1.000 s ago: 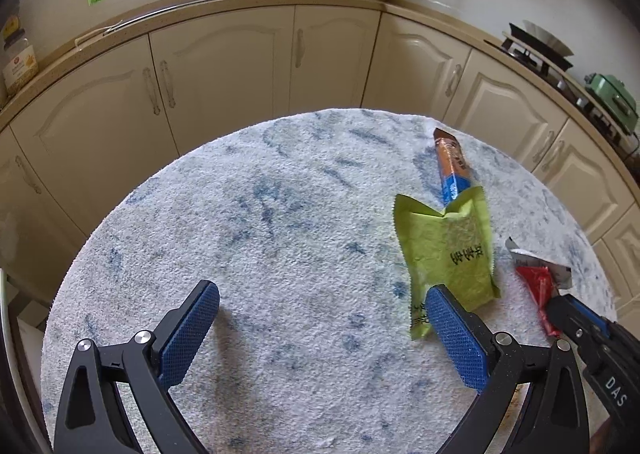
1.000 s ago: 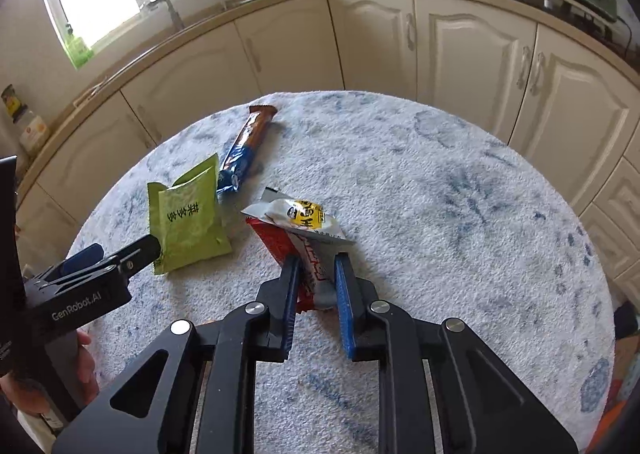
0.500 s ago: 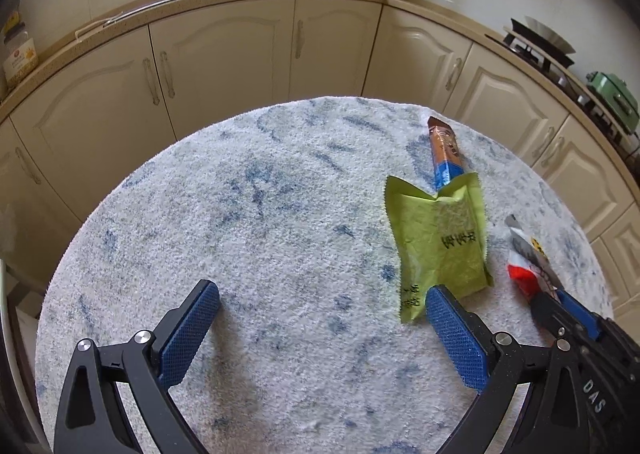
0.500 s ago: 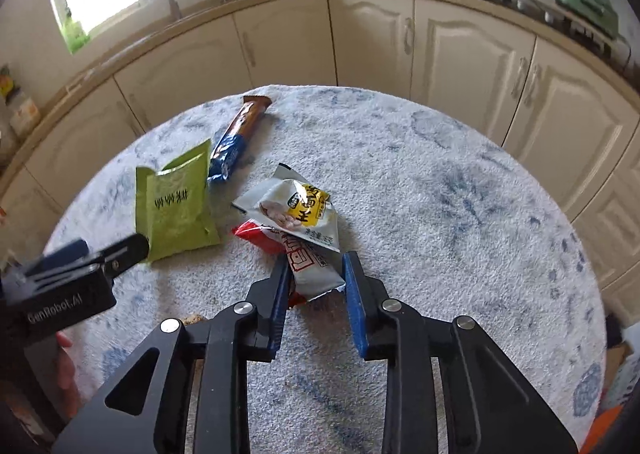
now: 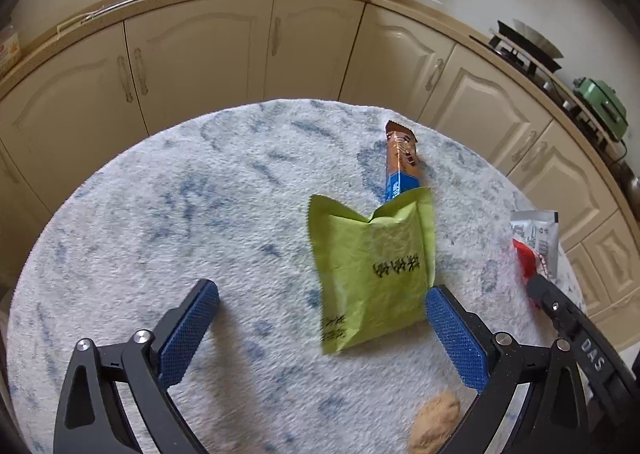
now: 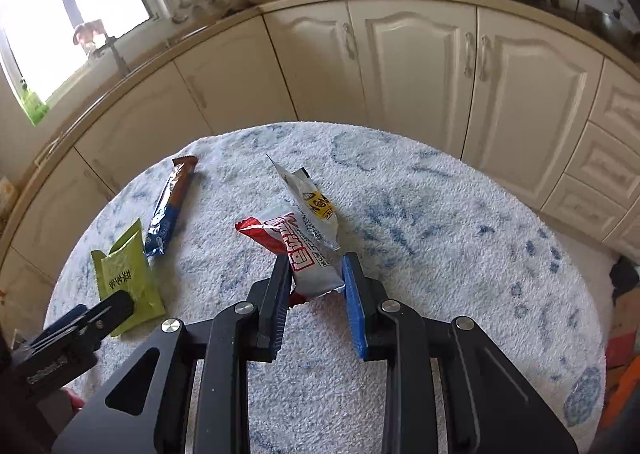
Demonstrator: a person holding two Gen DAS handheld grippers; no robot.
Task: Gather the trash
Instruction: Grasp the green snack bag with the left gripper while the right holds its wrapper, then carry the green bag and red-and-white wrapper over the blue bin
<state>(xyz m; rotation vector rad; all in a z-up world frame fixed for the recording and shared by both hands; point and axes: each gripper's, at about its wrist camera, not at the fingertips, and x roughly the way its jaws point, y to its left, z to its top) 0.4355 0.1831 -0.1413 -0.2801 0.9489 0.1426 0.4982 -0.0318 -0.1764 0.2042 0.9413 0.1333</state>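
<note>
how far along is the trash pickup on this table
Early on; nothing looks collected yet. In hand: the right tool is shut on a red and white wrapper, with a silver wrapper leaning against it. Left: the green packet between the left tool's open jaws, the brown and blue bar wrapper, and a tan crumb.

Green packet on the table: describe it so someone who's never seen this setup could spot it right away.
Start at the round table with the white-and-blue fuzzy cover, in front of the cream cabinets. The green packet lies flat near the left tool, overlapping the blue end of a long brown-and-blue bar wrapper. It is the only plain yellow-green pouch, printed with dark characters and torn open at its far edge.
</note>
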